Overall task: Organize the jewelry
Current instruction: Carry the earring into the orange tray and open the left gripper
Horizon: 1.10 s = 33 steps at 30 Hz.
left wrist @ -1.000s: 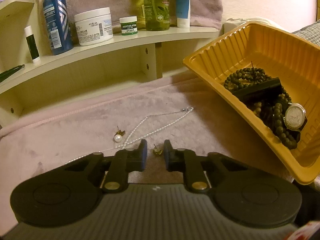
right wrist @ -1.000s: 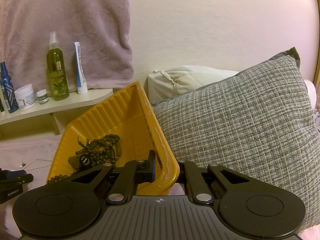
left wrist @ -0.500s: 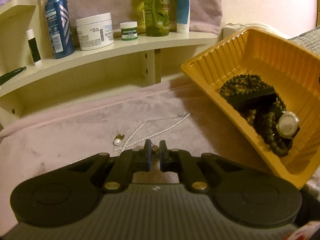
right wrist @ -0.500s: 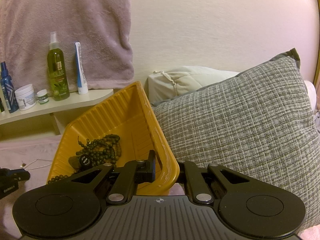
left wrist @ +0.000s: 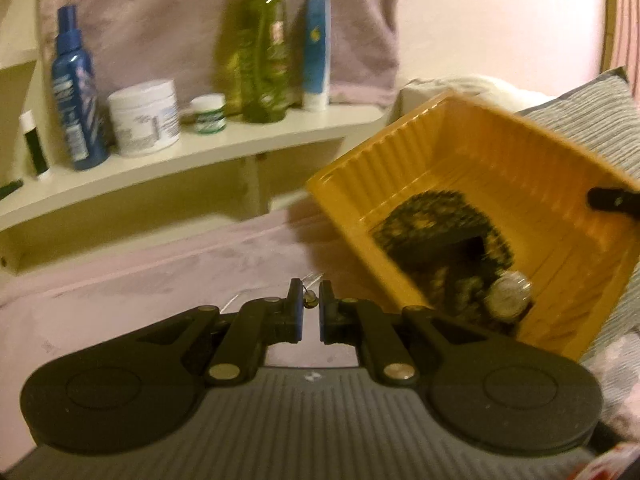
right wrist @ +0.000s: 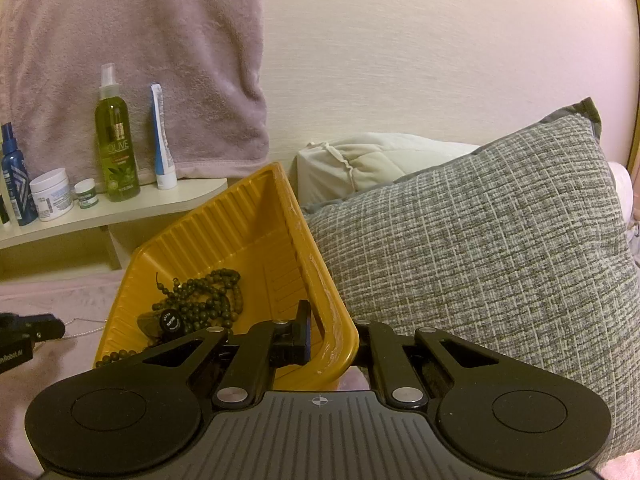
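My left gripper (left wrist: 310, 297) is shut on a small gold earring (left wrist: 310, 301) and holds it above the pink cloth (left wrist: 160, 280), just left of the tray. The yellow ribbed tray (left wrist: 400, 168) is tilted and holds dark bead strings (left wrist: 424, 220) and a watch (left wrist: 510, 298). My right gripper (right wrist: 330, 320) is shut on the tray's (right wrist: 240, 220) near corner wall, one finger (right wrist: 303, 326) inside and the other hidden behind the wall. A pearl chain (right wrist: 86, 330) lies on the cloth beside the left gripper (right wrist: 28, 330).
A cream shelf (left wrist: 200, 152) at the back carries a blue bottle (left wrist: 76, 92), a white jar (left wrist: 144, 118), a green bottle (left wrist: 262, 60) and a tube. A grey woven pillow (right wrist: 480, 248) presses against the tray's right side. A pink towel (right wrist: 140, 40) hangs behind.
The left jaws closed on the small earring and lifted it off the cloth, and the view swung up toward the tray. The right gripper and tray stayed still.
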Motion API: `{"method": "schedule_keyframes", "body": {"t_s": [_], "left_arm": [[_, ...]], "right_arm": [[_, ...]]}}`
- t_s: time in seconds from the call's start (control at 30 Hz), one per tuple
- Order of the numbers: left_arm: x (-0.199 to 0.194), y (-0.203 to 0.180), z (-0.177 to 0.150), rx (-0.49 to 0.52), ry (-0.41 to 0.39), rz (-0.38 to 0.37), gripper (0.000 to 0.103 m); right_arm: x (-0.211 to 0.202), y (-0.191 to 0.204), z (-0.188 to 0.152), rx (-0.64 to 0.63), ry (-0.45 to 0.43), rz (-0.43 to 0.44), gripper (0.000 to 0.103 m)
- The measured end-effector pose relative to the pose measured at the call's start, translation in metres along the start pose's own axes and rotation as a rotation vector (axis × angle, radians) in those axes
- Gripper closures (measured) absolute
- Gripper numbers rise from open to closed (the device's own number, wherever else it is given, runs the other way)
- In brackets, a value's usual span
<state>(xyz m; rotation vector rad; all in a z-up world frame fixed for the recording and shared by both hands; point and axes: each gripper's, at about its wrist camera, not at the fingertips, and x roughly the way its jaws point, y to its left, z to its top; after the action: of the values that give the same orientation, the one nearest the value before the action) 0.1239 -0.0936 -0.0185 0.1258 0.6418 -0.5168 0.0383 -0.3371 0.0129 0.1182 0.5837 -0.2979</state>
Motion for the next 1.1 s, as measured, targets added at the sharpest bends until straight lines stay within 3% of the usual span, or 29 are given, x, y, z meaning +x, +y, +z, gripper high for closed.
{"method": "schedule_keyframes", "body": {"t_s": [0.6, 0.8, 0.93, 1.1], "left_arm": [[-0.003, -0.092, 0.028, 0.140, -0.064, -0.257, 0.096], [0.001, -0.101, 0.029, 0.162, -0.059, -0.277, 0.096], [0.001, -0.101, 0.025, 0.167, -0.058, -0.284, 0.080], [-0.006, -0.086, 0.019, 0.144, -0.067, -0.238, 0.079]], "right_arm": [[-0.001, 0.000, 0.001, 0.005, 0.002, 0.005, 0.094], [-0.001, 0.000, 0.001, 0.006, 0.002, 0.005, 0.094], [-0.001, 0.000, 0.001, 0.009, 0.002, 0.004, 0.094], [-0.002, 0.001, 0.000, 0.009, 0.001, 0.005, 0.094]]}}
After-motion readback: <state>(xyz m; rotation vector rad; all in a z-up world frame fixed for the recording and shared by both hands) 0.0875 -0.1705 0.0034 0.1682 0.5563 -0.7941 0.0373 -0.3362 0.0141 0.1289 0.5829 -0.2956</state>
